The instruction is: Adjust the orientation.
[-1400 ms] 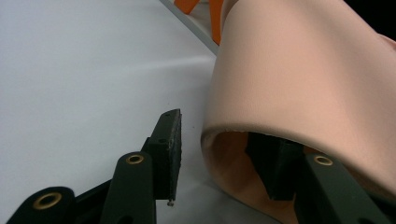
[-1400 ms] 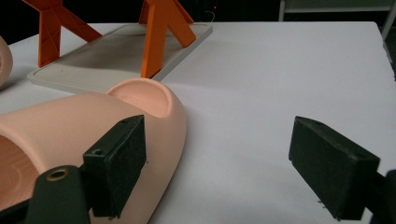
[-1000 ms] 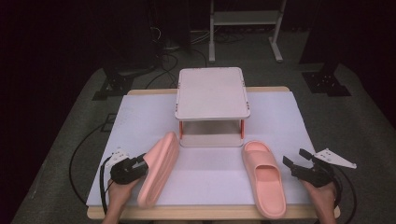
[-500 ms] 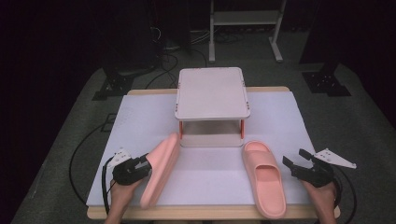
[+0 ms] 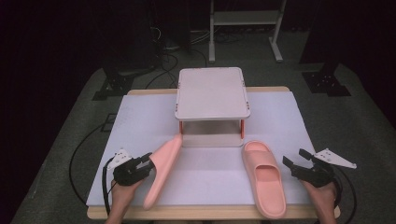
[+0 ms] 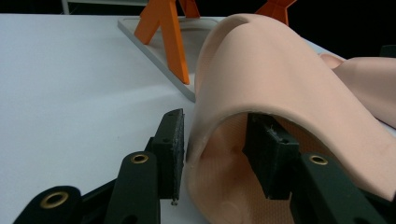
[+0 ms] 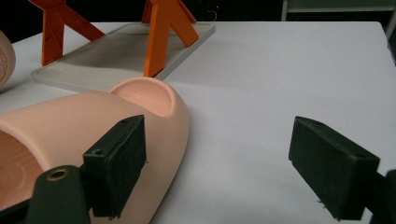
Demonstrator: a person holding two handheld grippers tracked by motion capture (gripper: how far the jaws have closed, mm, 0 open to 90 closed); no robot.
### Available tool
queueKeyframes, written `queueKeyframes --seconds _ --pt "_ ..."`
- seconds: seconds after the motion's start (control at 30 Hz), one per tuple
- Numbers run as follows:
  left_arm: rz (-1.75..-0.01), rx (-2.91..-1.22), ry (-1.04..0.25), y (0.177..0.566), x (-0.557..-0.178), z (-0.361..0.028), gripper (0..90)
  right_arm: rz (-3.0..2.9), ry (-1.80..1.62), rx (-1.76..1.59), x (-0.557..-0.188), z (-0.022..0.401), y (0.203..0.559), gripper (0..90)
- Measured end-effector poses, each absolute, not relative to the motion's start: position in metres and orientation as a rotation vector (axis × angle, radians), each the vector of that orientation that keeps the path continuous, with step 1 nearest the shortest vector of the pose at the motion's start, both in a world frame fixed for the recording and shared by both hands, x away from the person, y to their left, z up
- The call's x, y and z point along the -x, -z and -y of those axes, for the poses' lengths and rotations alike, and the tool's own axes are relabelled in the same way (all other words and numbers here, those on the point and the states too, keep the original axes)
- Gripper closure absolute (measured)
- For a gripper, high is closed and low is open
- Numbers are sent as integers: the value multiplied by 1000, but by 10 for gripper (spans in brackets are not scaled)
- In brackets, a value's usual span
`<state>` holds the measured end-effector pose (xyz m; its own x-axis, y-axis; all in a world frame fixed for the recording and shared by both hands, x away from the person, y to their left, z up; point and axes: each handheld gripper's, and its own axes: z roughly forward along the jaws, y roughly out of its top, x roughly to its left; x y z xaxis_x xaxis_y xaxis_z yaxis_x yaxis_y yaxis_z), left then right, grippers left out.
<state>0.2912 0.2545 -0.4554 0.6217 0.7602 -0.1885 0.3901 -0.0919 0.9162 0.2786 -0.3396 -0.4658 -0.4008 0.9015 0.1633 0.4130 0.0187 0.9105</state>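
Observation:
A pink slipper [image 5: 163,170] stands tilted on its side at the front left of the white table. My left gripper [image 5: 148,163] grips its strap [image 6: 280,79]: one jaw lies outside the strap's wall, the other inside under the arch. In the left gripper view my left gripper [image 6: 217,121] is shut on that wall. The second pink slipper [image 5: 262,177] lies flat, sole down, at the front right. My right gripper [image 5: 294,157] hovers just right of it, open. In the right gripper view my right gripper [image 7: 219,140] has its left jaw beside the slipper's side [image 7: 70,126] and bare table between the jaws.
A small two-level rack [image 5: 212,93] with orange legs [image 6: 170,37] and a pale base plate [image 7: 116,56] stands at the table's middle back. The white table cover [image 5: 140,121] ends near the front edge. Cables trail off the left side.
The left slipper has shifted slightly to the right and stands a little steeper in my left gripper. The right gripper and right slipper have stayed put.

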Motion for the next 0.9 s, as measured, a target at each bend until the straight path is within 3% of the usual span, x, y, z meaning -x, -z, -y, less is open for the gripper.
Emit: queueKeyframes --seconds 0.5,0.9 --pt "-924 -1752 -377 459 -292 -239 559 -1833 -1376 -1337 -278 340 466 186" --pt "-875 -1778 -372 461 -292 -227 498 -1819 -1420 -1326 -275 344 466 184"
